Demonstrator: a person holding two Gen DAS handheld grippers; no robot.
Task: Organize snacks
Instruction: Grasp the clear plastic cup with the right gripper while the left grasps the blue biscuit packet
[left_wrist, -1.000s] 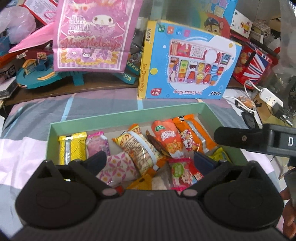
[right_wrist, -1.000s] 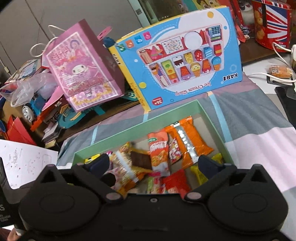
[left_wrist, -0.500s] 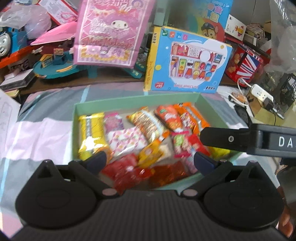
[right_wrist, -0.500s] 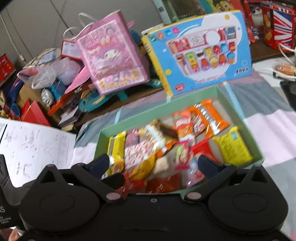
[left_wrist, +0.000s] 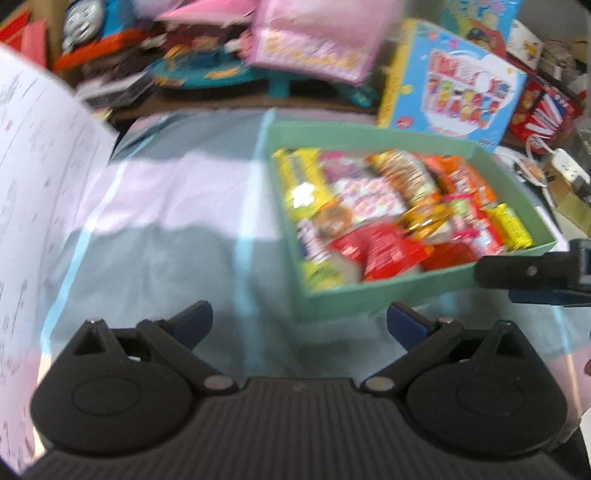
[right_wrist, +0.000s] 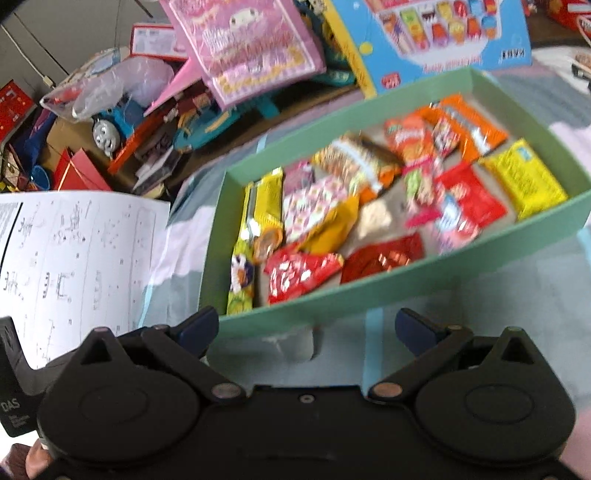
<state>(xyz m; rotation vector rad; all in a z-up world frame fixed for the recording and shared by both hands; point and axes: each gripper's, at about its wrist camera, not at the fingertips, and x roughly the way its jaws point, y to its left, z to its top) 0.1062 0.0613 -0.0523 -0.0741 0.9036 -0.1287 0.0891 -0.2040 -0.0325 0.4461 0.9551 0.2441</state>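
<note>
A shallow green box (left_wrist: 369, 293) (right_wrist: 424, 273) holds several snack packets: a yellow bar (right_wrist: 258, 210), red packets (right_wrist: 299, 273), orange packets (right_wrist: 472, 125) and a yellow pack (right_wrist: 524, 181). My left gripper (left_wrist: 299, 321) is open and empty, above the checked cloth to the near left of the box. My right gripper (right_wrist: 306, 328) is open and empty too, just short of the box's near wall. Its side shows as a black bar at the right edge of the left wrist view (left_wrist: 535, 273).
A white printed sheet (right_wrist: 74, 258) (left_wrist: 40, 206) lies left of the box. Behind it stand a blue toy-shop box (left_wrist: 454, 85), a pink gift bag (right_wrist: 247, 48), a toy train (right_wrist: 110, 122) and other clutter. A power strip (left_wrist: 565, 166) sits at the right.
Both grippers have pulled back and up from over the box. The left view has swung left, so the box now sits to its right; the whole box shows in the right view.
</note>
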